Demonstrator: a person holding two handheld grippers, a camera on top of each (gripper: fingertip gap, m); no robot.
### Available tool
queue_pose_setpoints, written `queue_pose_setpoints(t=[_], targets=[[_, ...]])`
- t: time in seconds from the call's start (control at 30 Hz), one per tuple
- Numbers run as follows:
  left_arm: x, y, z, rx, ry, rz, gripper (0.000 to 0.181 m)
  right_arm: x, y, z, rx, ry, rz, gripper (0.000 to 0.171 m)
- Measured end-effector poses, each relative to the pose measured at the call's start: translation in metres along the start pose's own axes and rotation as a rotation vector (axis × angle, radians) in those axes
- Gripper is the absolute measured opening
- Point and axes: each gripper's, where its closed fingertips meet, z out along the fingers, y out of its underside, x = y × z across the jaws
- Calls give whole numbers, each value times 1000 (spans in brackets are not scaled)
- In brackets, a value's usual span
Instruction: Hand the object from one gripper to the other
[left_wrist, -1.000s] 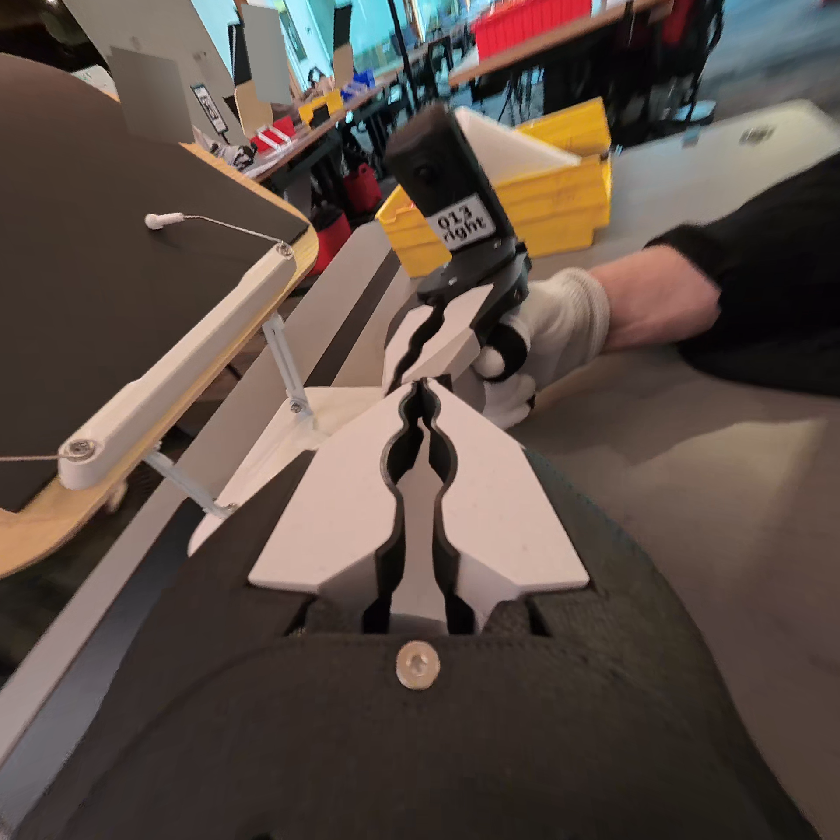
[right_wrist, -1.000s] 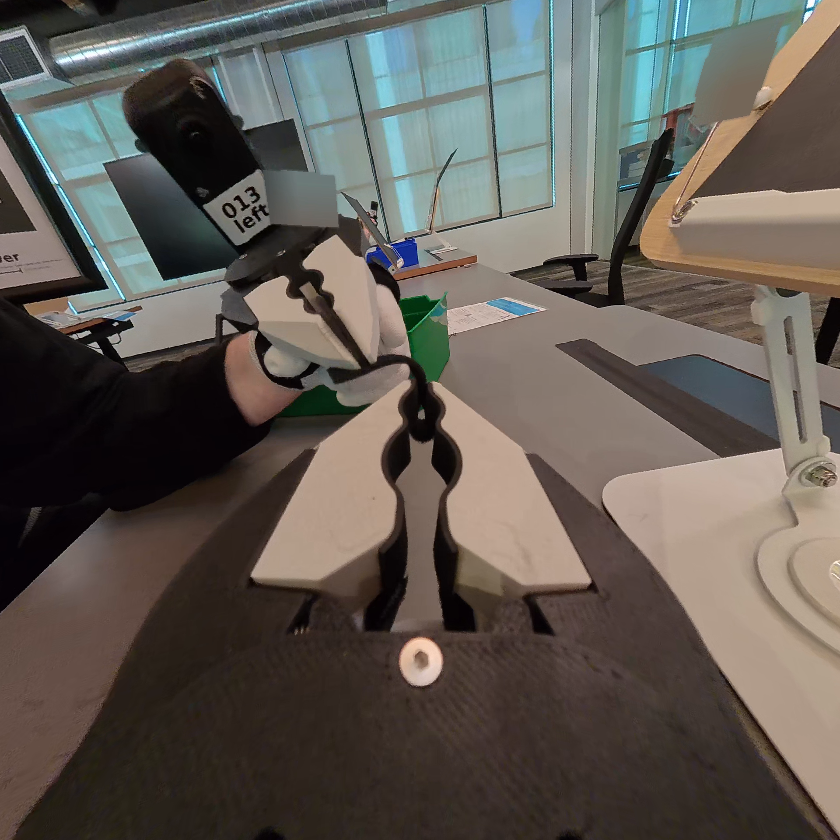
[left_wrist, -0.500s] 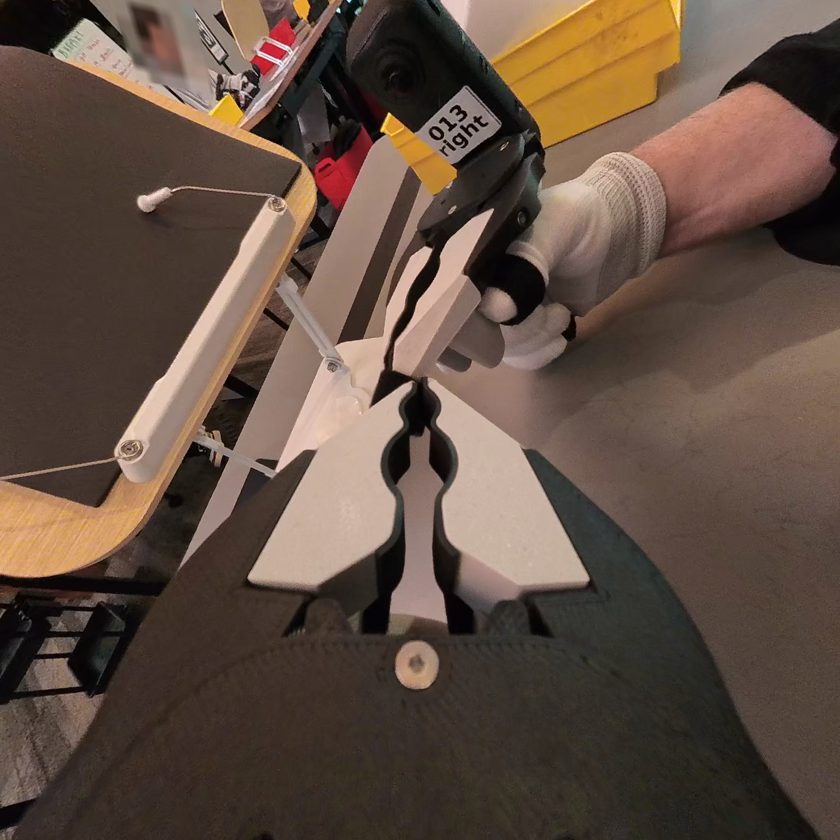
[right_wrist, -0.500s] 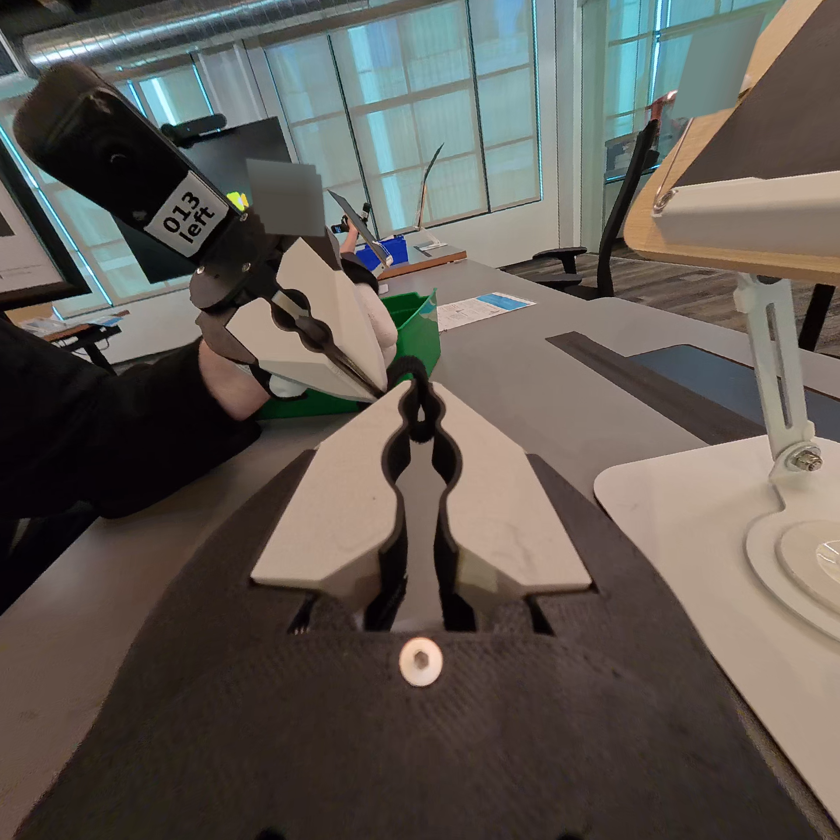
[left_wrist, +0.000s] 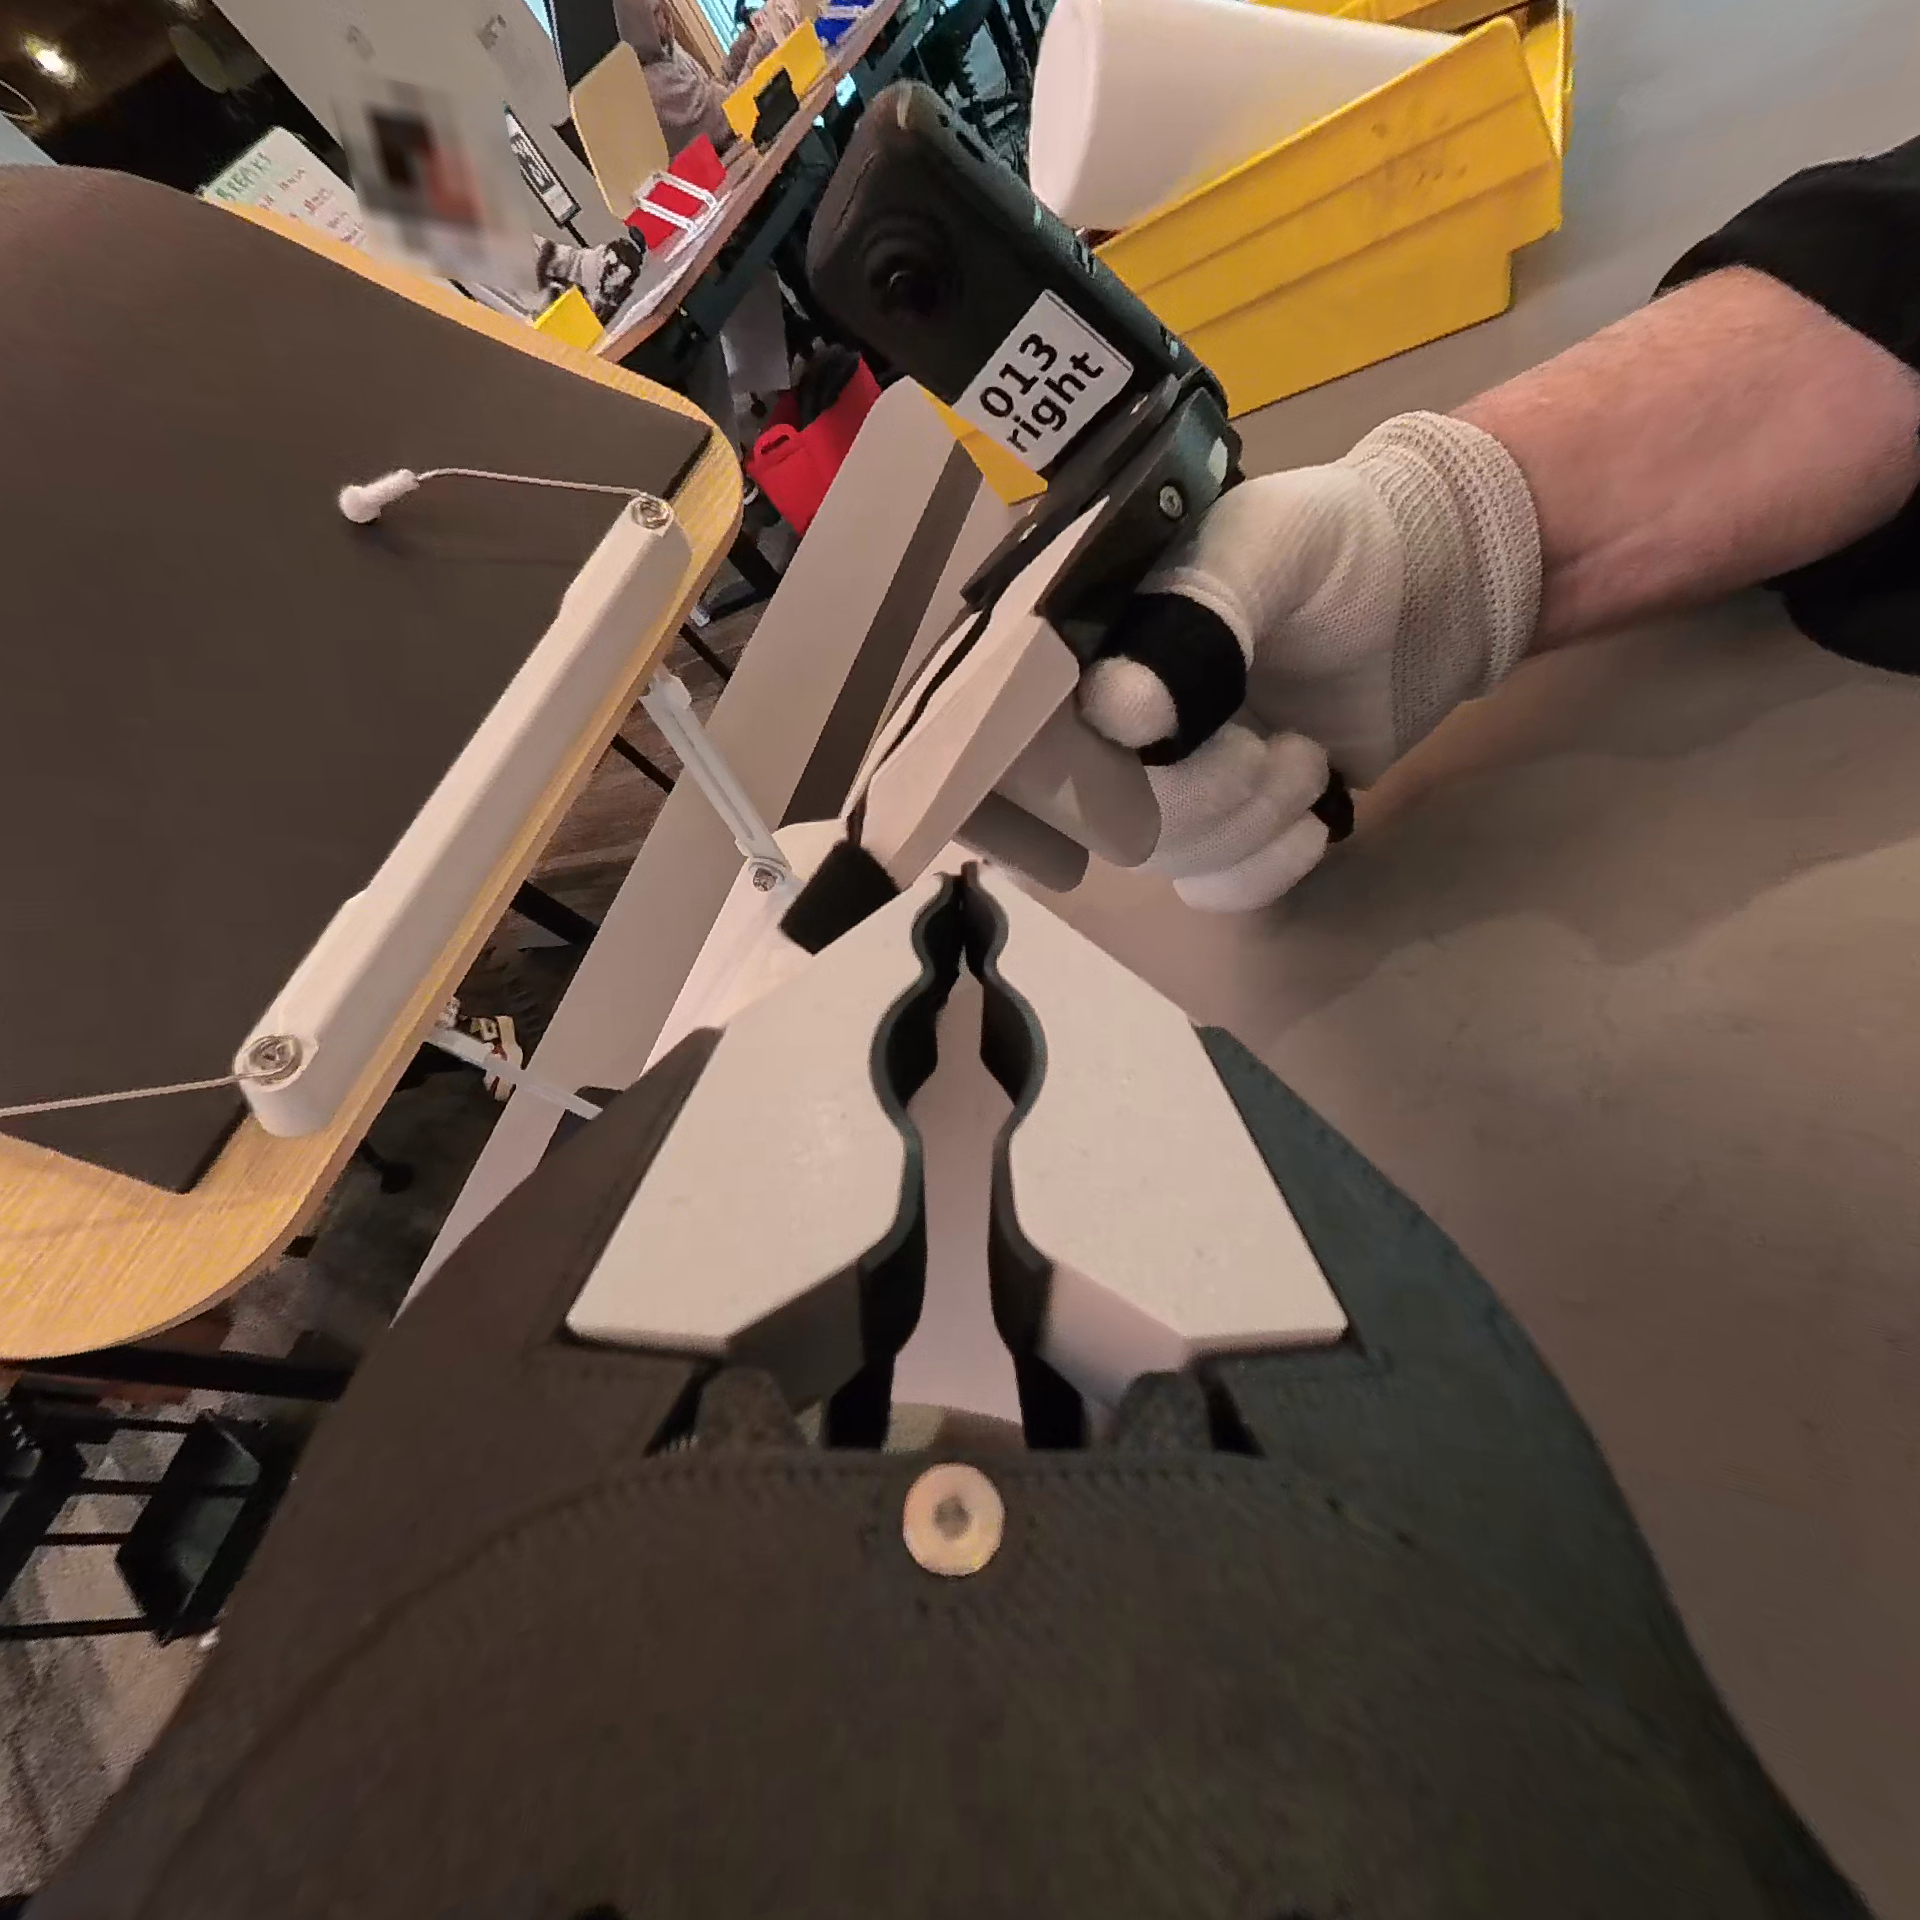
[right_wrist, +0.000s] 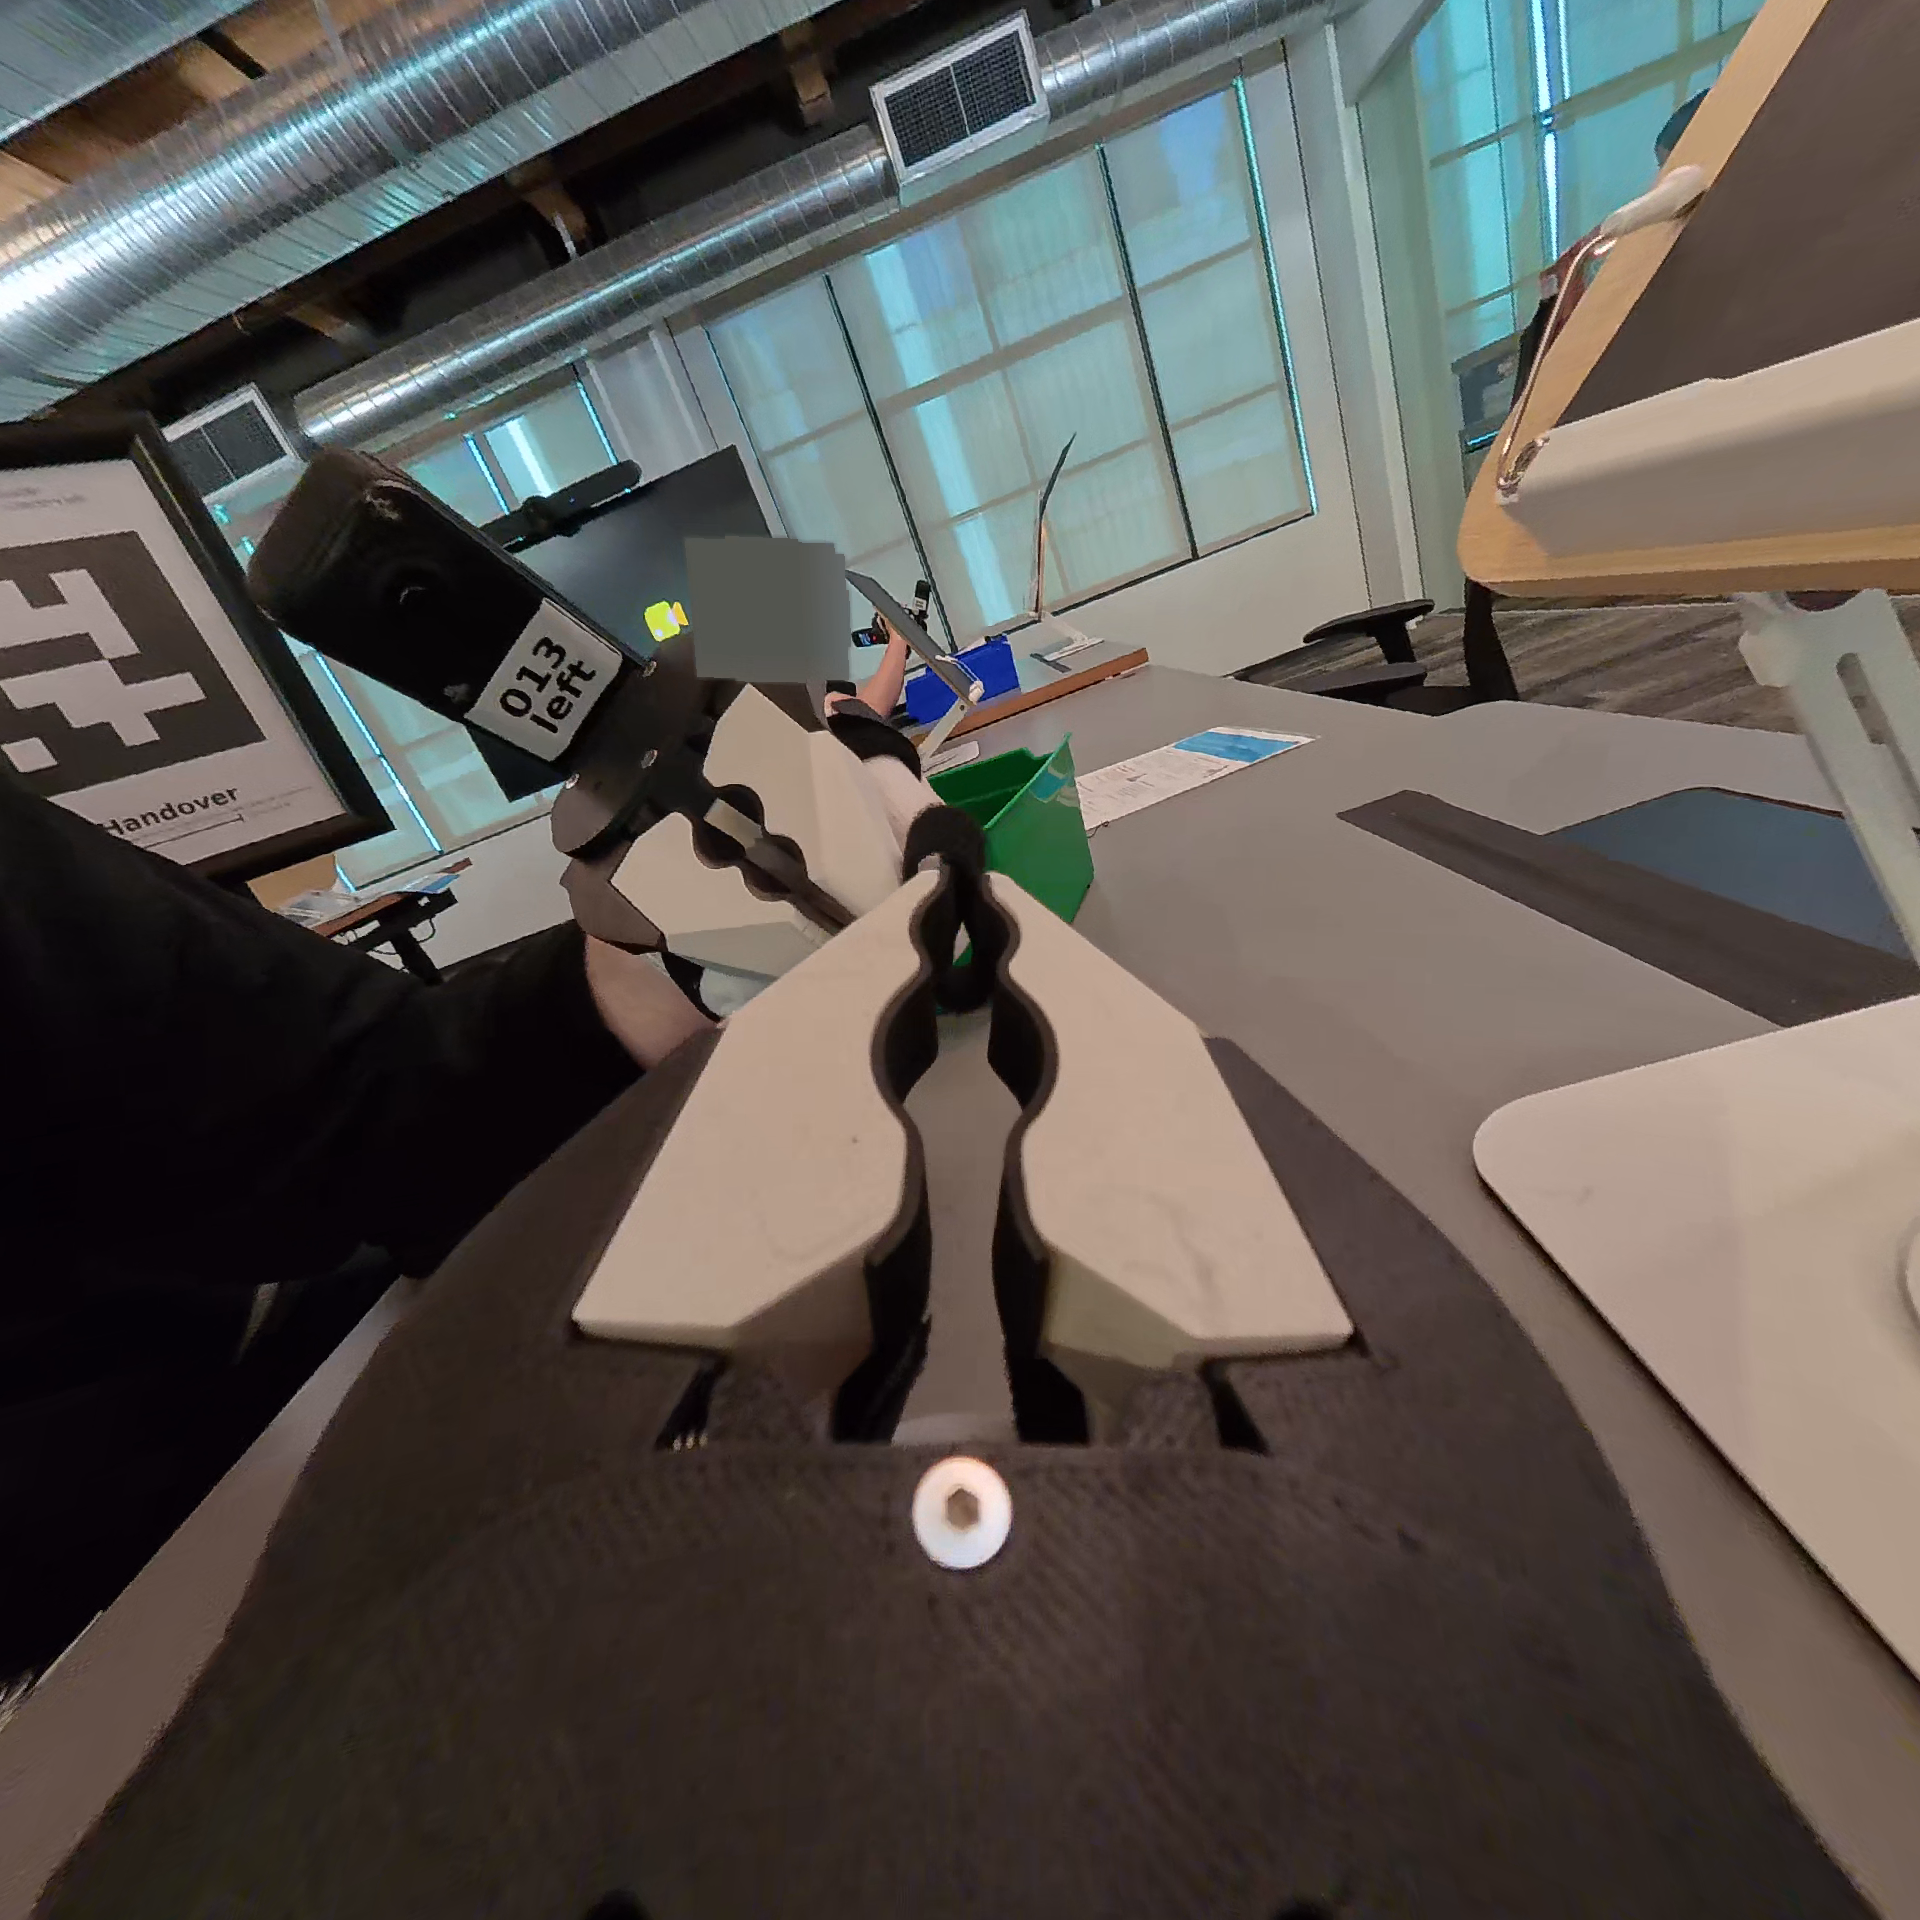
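Your left gripper (left_wrist: 961, 914) has pulled clear, jaws clenched empty, so the black loop (right_wrist: 951, 914) now sits grasped only in your right gripper (right_wrist: 961, 899) above the desk (right_wrist: 1403, 935); handover looks done.

2 grippers: left gripper (left_wrist: 961, 894), right gripper (right_wrist: 961, 883). 1 small black object (right_wrist: 951, 914) at right tips. 2 white-gloved hands: right hand (left_wrist: 1340, 665), left hand (right_wrist: 894, 779). 1 green bin (right_wrist: 1023, 831), 1 blue bin (right_wrist: 961, 670). Yellow bins (left_wrist: 1351, 218): stacked, approx. 2, cnt uncertain. 2 ceiling vents (right_wrist: 956, 94).
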Motion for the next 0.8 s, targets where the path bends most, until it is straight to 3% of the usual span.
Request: queue_pose_setpoints(t=[0.03,0.27,0.43,0.63,0.8], targets=[[0,-1,0,7,4,-7,0,0,0,0,2,-2,0,0],[-9,-15,-9,71,-18,-54,0,-1,-4,-2,15,3,-37,0],[-34,-34,-32,214,-59,-225,3,0,-5,-3,14,19,-66,0],[-35,-6,-23,134,15,-405,7,0,-9,-5,32,41,-115,0],[-26,-2,-11,151,91,-534,6,4,-12,-7,30,94,-189,0]])
